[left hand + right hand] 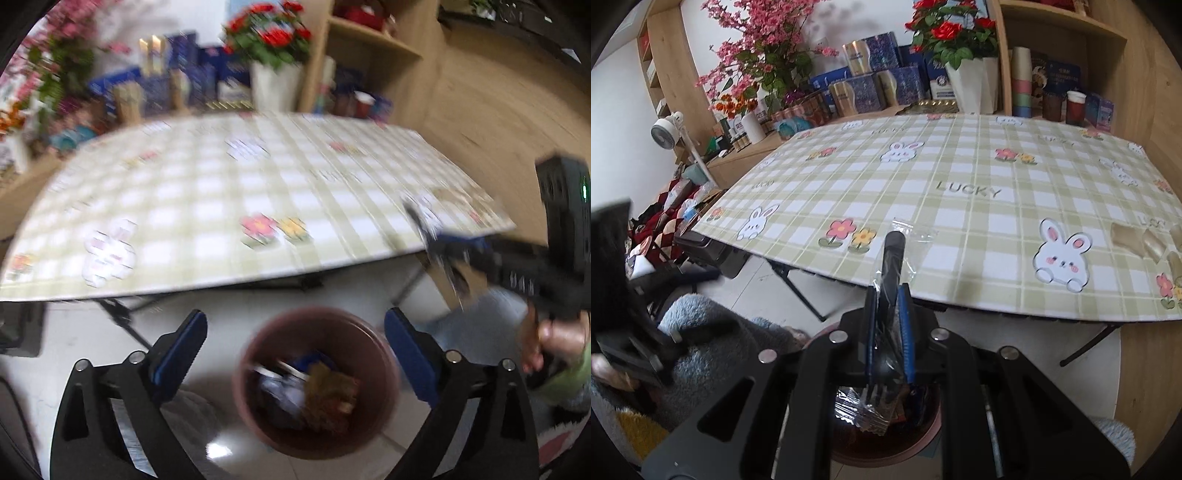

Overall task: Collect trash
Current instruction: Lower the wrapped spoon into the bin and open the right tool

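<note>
Left wrist view: heavy motion blur across the tablecloth (229,192) and shelves; only the gripper's own fingers (184,347) are sharp. Right wrist view is crisp, evenly lit by soft, bright daylight with weak shadows. Glare spot on the floor tile (218,450). Both show strong fisheye bending and black vignette at the corners.
</note>
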`<action>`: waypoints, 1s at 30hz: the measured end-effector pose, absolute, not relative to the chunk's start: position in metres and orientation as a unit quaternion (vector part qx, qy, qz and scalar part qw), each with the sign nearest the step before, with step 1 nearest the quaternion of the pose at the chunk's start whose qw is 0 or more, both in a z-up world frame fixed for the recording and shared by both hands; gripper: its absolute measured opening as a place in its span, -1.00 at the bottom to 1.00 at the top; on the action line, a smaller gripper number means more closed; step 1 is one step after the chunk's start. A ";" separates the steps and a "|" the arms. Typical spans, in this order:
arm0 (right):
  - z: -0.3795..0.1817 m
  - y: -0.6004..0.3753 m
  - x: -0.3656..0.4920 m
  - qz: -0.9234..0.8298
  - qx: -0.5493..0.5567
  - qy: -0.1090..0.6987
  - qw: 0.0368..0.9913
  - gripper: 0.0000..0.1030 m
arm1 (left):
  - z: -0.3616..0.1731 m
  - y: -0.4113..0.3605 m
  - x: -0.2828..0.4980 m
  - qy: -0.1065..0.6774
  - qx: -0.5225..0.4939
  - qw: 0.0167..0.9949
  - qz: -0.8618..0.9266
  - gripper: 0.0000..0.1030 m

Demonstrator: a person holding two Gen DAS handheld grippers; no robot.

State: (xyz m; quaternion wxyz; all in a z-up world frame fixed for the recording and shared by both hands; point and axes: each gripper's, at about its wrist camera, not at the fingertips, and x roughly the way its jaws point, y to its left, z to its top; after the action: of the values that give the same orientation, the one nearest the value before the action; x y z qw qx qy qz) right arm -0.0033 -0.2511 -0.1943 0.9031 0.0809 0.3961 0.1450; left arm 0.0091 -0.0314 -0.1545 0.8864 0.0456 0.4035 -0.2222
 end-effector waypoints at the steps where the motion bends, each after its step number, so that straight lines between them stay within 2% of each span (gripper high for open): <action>1: -0.197 -0.248 -0.003 0.150 0.081 0.402 0.900 -0.70 | -0.150 -0.027 0.010 0.396 0.043 0.892 -0.213 0.87; 8: -0.227 -0.214 -0.006 0.187 0.062 0.461 0.865 -0.70 | -0.131 0.004 0.014 0.361 0.031 0.921 -0.142 0.89; 20: -0.260 -0.191 -0.003 0.208 0.051 0.526 0.823 -0.68 | -0.136 0.030 0.016 0.371 -0.006 0.922 -0.113 0.89; 23: -0.258 -0.194 -0.002 0.196 0.056 0.522 0.828 -0.34 | -0.136 0.030 0.017 0.371 -0.007 0.922 -0.112 0.89; 26: -0.253 -0.197 -0.001 0.194 0.055 0.513 0.834 -0.29 | -0.136 0.030 0.018 0.375 -0.007 0.920 -0.115 0.89; 28: -0.245 -0.200 -0.001 0.187 0.049 0.501 0.843 -0.07 | -0.134 0.028 0.018 0.374 0.000 0.921 -0.111 0.89; 30: -0.230 -0.204 0.001 0.172 0.031 0.478 0.861 0.29 | -0.128 0.026 0.019 0.370 0.011 0.923 -0.108 0.89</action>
State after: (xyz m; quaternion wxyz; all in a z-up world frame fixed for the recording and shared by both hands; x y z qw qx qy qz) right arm 0.0014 -0.2036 -0.2298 0.8608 0.0306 0.4779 0.1723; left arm 0.0195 0.0259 -0.1282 0.9228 0.0109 0.3697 -0.1082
